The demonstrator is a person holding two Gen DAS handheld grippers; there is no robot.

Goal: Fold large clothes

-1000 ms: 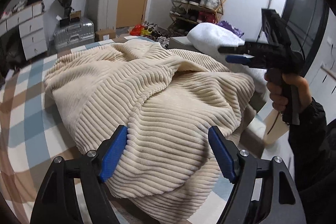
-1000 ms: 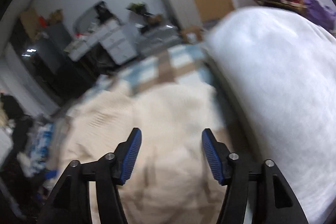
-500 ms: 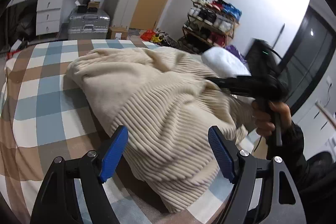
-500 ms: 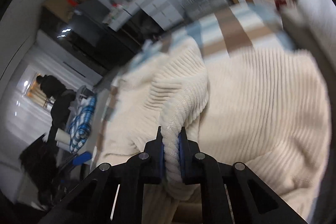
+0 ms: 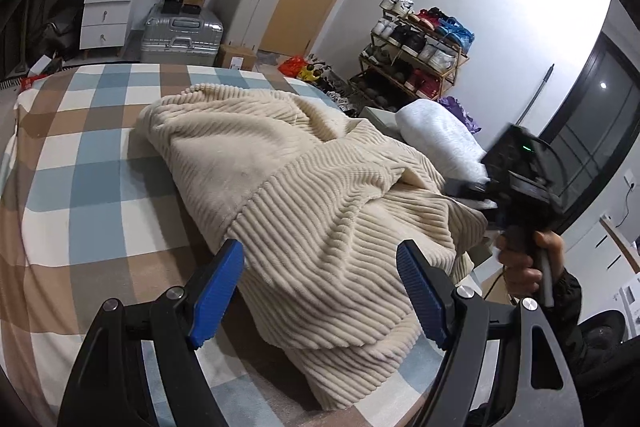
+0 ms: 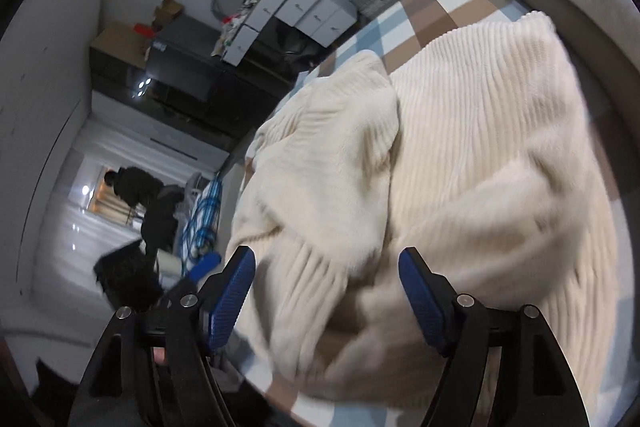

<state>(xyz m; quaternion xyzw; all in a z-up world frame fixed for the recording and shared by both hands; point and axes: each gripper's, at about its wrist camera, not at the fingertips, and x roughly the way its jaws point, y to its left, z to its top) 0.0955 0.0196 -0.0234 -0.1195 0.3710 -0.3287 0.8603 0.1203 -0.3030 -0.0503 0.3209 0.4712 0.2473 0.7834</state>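
Note:
A large cream ribbed sweater [image 5: 312,195] lies bunched and partly folded on the checked bedsheet [image 5: 80,163]. My left gripper [image 5: 320,287] is open and empty, just above the sweater's near hem. My right gripper [image 6: 326,291] is open, its jaws wide apart over the sweater [image 6: 460,167], holding nothing. In the left wrist view the right gripper's body and the hand on it show at the sweater's right edge; its fingertips are hidden there.
A white pillow [image 5: 440,135] lies at the bed's far right. Beyond the bed stand a silver suitcase [image 5: 180,35], a white drawer unit [image 5: 104,3] and a shoe rack [image 5: 416,55]. The bed's near edge runs under my grippers.
My right gripper was shut on a fold of the sweater half a second ago; it has now let go and opened. The sweater has settled on the bed. My left gripper drew back slightly.

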